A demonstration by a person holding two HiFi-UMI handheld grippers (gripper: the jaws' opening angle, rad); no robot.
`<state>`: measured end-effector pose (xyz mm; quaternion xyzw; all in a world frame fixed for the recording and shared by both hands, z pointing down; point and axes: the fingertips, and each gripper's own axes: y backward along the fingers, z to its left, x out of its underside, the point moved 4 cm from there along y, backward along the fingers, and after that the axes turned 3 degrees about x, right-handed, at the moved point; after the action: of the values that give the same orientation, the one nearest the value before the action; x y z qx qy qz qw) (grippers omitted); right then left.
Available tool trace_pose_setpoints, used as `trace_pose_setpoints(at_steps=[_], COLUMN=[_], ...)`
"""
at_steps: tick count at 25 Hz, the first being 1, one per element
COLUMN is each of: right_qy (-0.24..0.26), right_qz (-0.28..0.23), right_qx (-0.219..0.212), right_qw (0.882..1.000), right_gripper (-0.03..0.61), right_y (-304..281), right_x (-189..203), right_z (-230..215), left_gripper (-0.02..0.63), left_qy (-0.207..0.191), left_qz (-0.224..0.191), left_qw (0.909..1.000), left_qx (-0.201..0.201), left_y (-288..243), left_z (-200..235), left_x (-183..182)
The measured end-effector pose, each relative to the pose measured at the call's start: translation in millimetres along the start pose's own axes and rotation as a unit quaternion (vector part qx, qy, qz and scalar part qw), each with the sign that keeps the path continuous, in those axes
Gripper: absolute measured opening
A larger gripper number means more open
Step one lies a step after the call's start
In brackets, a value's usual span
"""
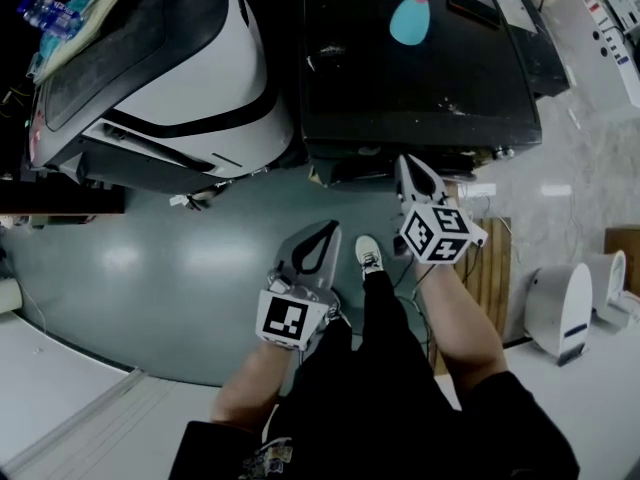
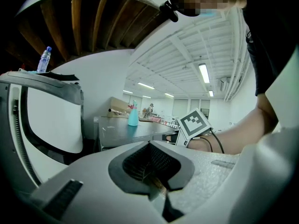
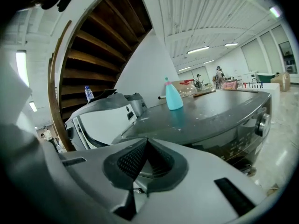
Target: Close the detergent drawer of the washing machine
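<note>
The dark washing machine (image 1: 420, 78) stands at the top of the head view, with a teal spray bottle (image 1: 410, 18) on its lid. Its front panel with a round knob (image 3: 264, 122) shows in the right gripper view; I cannot make out the detergent drawer there. My right gripper (image 1: 406, 162) hangs just in front of the machine's front edge, shut and empty (image 3: 146, 143). My left gripper (image 1: 325, 231) is lower and further left over the grey floor, also shut with nothing in it (image 2: 150, 146). It faces the machine's left side (image 2: 126, 134).
A white-and-black machine (image 1: 170, 78) stands left of the washer, with a water bottle (image 1: 45, 13) on it. A wooden pallet (image 1: 490, 268) and white devices (image 1: 560, 308) lie to the right. The person's shoe (image 1: 368, 255) rests on the floor between the grippers.
</note>
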<state>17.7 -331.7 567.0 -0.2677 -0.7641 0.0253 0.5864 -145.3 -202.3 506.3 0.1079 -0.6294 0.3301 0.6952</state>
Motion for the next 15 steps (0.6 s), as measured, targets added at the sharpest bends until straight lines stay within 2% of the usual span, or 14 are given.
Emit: trace_pose_setpoints(at_steps=[6, 11, 15], right_qy=[0.029, 0.079, 0.112], right_qz=[-0.041, -0.076, -0.098], right_qx=[-0.041, -0.065, -0.077], right_qw=[0.998, 0.992, 0.986], right_gripper=[-0.003, -0.003, -0.003], right_y=[46, 93, 134], right_x=[-29, -48, -55], right_z=[44, 87, 115], left_gripper=[0.003, 0.003, 0.003], left_qy=[-0.014, -0.019, -0.033], left_qz=[-0.013, -0.024, -0.035], left_qw=[0.9997, 0.9991, 0.9985], left_qx=[-0.015, -0.031, -0.025], left_y=[43, 83, 110], left_z=[-2, -4, -10], left_x=[-16, -27, -36])
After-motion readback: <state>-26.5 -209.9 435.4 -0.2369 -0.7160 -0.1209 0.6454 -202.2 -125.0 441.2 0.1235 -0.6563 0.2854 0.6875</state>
